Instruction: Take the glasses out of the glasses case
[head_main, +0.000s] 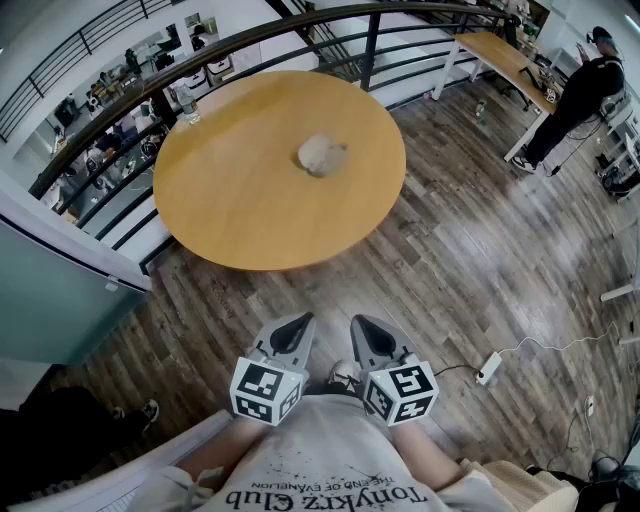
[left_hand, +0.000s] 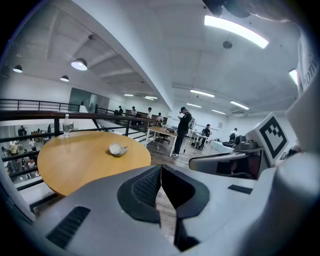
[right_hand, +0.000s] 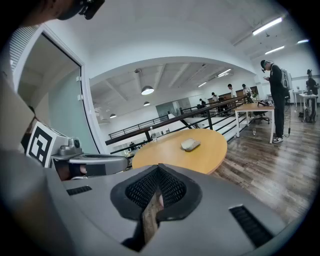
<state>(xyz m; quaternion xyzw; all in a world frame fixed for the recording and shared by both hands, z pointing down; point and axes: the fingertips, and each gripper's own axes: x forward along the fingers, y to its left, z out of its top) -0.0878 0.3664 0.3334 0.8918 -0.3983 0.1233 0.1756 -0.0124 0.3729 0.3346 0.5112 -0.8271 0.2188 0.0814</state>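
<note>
A grey glasses case (head_main: 321, 154) lies shut near the middle of a round wooden table (head_main: 240, 210), well ahead of me across the wood floor. It also shows small in the left gripper view as the case (left_hand: 117, 149) and in the right gripper view as the case (right_hand: 190, 144). Both grippers are held close to my body, side by side, far from the table. My left gripper (head_main: 297, 322) is shut with nothing in it, its tips (left_hand: 161, 167) meeting. My right gripper (head_main: 362, 325) is shut and empty too, tips (right_hand: 158, 167) touching. No glasses are visible.
A water bottle (head_main: 187, 103) stands at the table's far edge by a dark railing (head_main: 200, 60). A person (head_main: 575, 95) stands beside a long desk (head_main: 500, 55) at the far right. A power strip (head_main: 489, 367) with a cord lies on the floor to my right.
</note>
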